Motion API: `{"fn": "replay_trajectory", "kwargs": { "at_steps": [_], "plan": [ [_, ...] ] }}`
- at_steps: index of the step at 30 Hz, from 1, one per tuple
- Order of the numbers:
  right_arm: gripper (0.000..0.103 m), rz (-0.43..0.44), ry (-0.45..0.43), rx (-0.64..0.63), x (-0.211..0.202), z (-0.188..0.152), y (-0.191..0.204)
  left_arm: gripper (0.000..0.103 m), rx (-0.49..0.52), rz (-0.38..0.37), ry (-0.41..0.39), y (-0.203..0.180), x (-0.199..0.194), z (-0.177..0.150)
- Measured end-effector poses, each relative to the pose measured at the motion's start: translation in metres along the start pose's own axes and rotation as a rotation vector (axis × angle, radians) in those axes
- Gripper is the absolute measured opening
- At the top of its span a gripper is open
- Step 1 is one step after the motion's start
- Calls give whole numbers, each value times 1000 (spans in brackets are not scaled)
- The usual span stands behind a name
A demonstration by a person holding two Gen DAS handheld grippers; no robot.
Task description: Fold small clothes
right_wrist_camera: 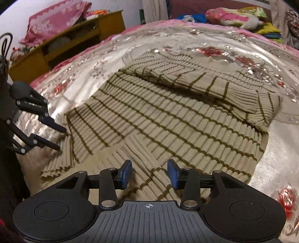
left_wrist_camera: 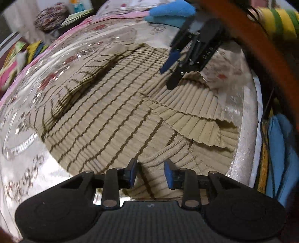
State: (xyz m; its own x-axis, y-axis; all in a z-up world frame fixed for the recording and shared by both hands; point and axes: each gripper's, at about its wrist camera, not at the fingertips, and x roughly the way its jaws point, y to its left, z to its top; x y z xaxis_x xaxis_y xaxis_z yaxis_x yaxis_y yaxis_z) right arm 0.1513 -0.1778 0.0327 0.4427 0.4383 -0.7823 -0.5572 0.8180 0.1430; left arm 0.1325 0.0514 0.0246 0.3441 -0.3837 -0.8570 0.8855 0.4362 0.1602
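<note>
A beige ribbed sweater (left_wrist_camera: 112,112) with thin dark stripes lies spread on the shiny floral bed cover (left_wrist_camera: 28,168). One sleeve (right_wrist_camera: 196,82) is folded across its body, and its wide ribbed hem (left_wrist_camera: 196,119) lies rumpled. My left gripper (left_wrist_camera: 151,173) is open low over one end of the sweater, with cloth lying loose between its blue pads. My right gripper (right_wrist_camera: 149,173) is open too, over the ribbed part, and its pads are clear of the cloth. The right gripper (left_wrist_camera: 171,72) hovers at the far hem in the left wrist view. The left gripper (right_wrist_camera: 60,138) stands at the sweater's left edge in the right wrist view.
Folded blue cloth (left_wrist_camera: 168,11) and a patterned bundle (left_wrist_camera: 50,18) lie at the far side of the bed. A yellow wooden cabinet (right_wrist_camera: 71,41) stands beyond the bed. Pink and yellow pillows (right_wrist_camera: 233,15) sit at the far right. Blue fabric (left_wrist_camera: 280,149) hangs past the bed's edge.
</note>
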Motion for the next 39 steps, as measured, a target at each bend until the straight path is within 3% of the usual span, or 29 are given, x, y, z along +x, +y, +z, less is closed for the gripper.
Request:
{"fn": "replay_trajectory", "kwargs": {
  "at_steps": [8,10,12,15,17,18,20,21,25,30,39],
  "plan": [
    [43,33,44,-53,9,3,2,38,161,-30,86,-7,23,17],
    [43,40,54,-71,10,5,3,33,155,-39,100,-8,23,18],
    [43,46,65,-84,12,6,3,19,122,-60,106,-8,23,17],
    [41,62,79,-78,14,10,1,15,73,-52,86,-10,19,12],
    [29,72,83,-80,13,12,1,13,11,-48,64,-7,14,8],
    [26,80,84,-77,13,13,1,12,-32,-47,48,-4,11,6],
    [9,90,84,-66,11,13,1,11,-128,-43,6,5,4,0],
    [8,91,79,-57,9,13,1,11,-182,-39,-20,9,-1,-3],
    [6,80,9,30,-5,15,-6,11,-363,3,-134,27,-20,-16],
    [6,66,-142,179,-29,15,-23,11,-622,68,-312,60,-36,-32],
    [6,22,-474,534,-53,1,-76,10,-885,185,-611,106,-40,-44]
  ]
}}
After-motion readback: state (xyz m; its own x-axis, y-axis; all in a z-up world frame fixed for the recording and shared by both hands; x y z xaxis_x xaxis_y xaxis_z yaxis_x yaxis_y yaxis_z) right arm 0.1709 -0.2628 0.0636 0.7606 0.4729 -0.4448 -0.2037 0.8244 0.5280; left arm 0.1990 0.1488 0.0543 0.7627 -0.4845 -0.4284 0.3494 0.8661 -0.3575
